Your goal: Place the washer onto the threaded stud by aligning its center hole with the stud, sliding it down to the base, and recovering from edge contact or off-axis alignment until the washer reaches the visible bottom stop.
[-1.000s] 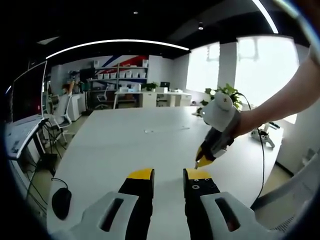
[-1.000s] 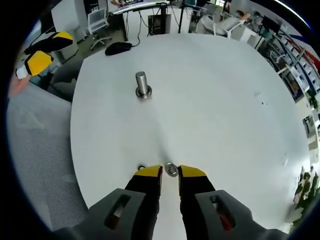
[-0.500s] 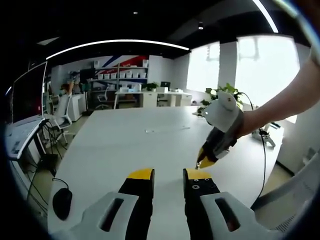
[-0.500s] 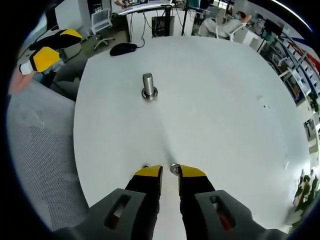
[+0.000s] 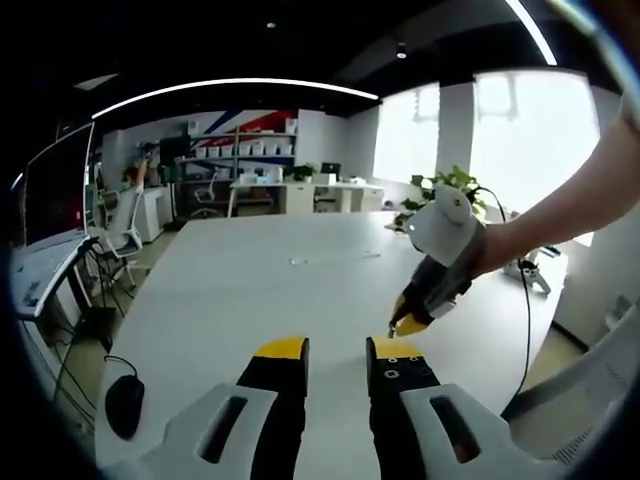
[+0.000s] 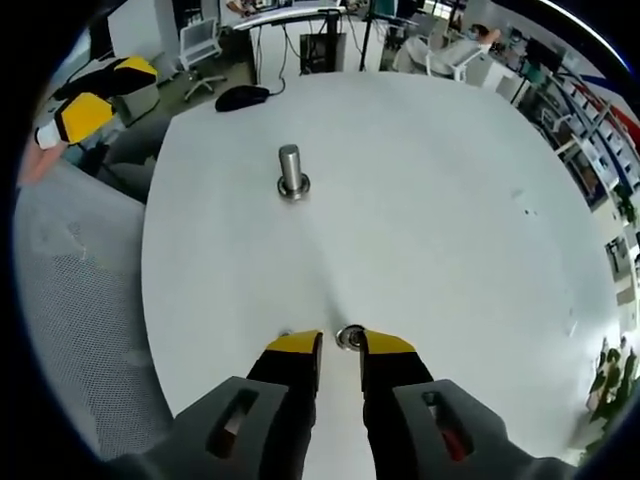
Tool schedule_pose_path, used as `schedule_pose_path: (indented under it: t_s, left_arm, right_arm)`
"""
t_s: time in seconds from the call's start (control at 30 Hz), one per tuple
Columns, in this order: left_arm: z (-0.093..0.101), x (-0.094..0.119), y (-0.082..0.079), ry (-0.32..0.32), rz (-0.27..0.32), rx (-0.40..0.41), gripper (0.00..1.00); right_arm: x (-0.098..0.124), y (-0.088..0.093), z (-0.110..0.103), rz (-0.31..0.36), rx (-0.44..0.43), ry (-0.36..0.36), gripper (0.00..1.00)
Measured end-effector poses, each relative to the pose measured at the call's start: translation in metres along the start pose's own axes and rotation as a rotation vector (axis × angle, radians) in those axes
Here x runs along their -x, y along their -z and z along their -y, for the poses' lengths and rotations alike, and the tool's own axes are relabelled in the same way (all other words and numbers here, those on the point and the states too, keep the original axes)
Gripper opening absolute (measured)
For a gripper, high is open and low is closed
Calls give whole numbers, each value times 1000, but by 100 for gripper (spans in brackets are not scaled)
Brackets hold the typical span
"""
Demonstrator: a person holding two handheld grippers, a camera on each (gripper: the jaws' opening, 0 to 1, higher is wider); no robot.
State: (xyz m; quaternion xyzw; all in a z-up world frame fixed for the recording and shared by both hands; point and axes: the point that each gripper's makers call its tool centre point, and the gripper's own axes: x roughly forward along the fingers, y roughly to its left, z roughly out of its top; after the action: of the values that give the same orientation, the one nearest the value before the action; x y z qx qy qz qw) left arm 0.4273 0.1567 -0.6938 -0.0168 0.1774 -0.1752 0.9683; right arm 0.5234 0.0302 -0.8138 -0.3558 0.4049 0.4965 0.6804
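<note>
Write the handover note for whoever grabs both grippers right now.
Right gripper: open, tips down at the white table, with the washer lying flat just at the jaw tips, not gripped.
Left gripper: open, holding nothing, hovering above the table well clear of the work.
Threaded stud: upright on its base further across the table, bare, apart from the washer.
Done: right gripper brought up to the washer.
Left: close on the washer, lift it, carry it to the stud, centre the hole, slide it down to the base.
</note>
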Motion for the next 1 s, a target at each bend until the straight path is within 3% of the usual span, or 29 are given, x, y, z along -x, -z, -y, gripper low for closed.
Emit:
schedule_pose_path:
  t_s: [0.6,1.0]
  left_arm:
    - [2,-1,2,9,-9,-1,21]
    - [1,-1,3,6,-11,4,21]
  right_arm:
    - [3,-4,3,48,60,64,19]
    - [-6,3,3,31,57,70,19]
